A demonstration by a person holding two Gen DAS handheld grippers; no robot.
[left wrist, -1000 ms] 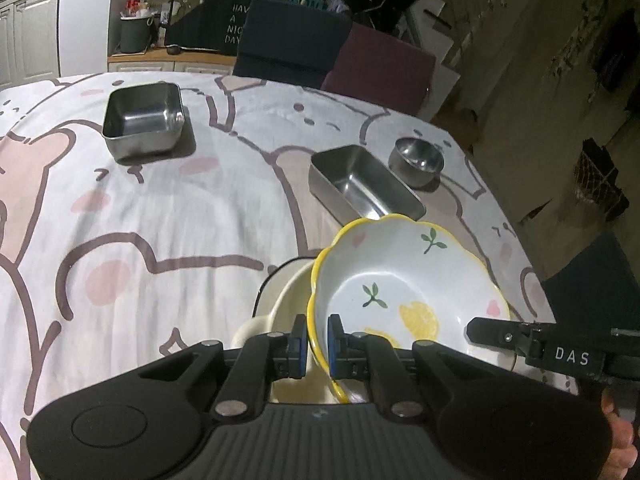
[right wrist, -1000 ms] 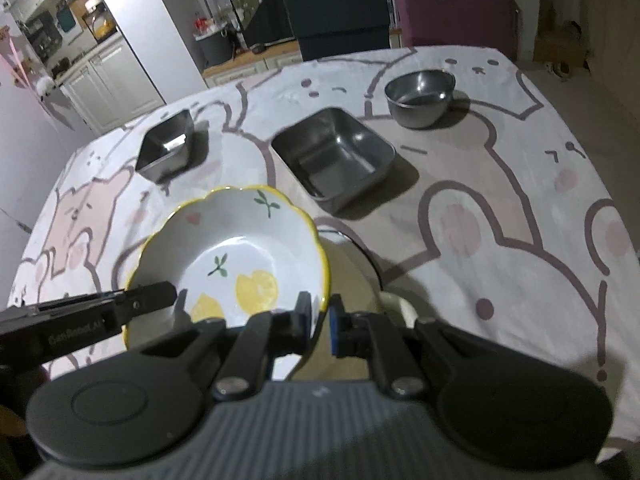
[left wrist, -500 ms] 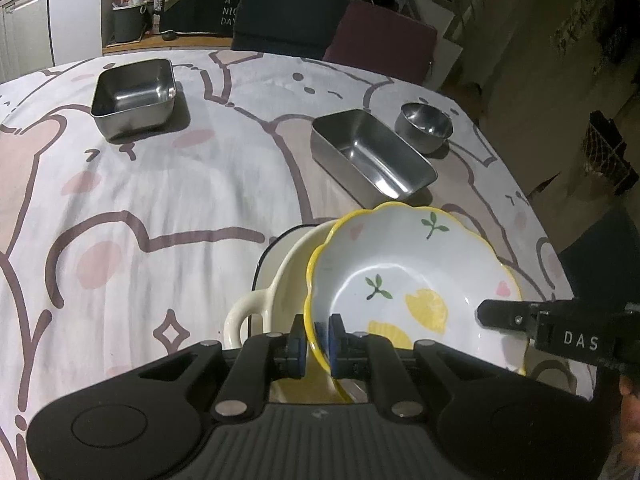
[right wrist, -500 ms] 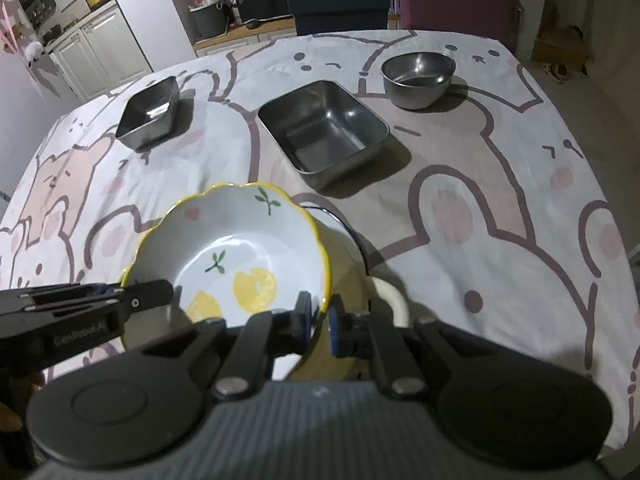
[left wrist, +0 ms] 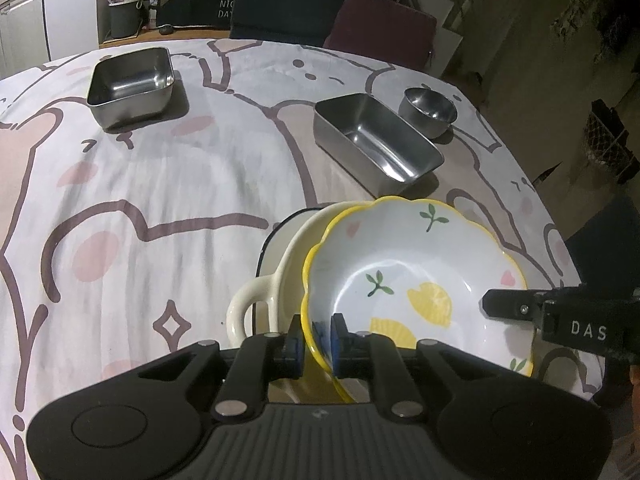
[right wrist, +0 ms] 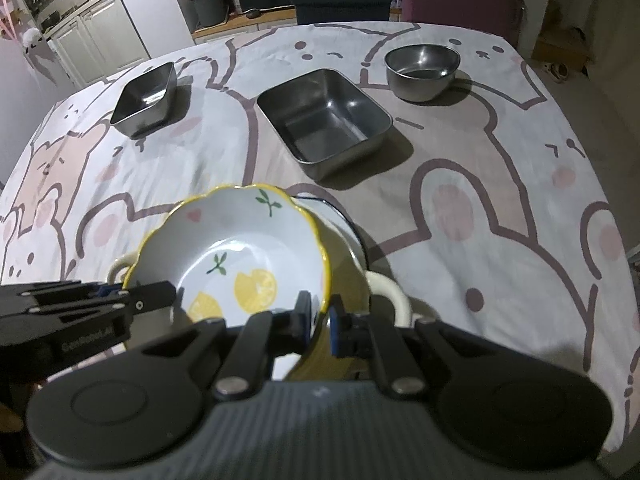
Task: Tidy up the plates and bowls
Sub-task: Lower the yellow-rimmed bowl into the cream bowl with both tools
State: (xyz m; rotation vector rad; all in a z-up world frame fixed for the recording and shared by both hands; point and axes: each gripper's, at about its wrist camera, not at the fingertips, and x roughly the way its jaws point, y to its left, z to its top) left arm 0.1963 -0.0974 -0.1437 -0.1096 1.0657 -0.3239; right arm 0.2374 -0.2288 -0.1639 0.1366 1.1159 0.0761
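- Pointing both grippers steeply down at the table, I had one on each side of the lemon bowl.
- My left gripper straddled the bowl's near rim; its jaws had just been easing apart, a sliver of gap showing beside one pad, rim between them.
- My right gripper was pinched narrow on the opposite rim.
- That bowl sat tilted in the cream handled dish, near the steel rectangular tray.
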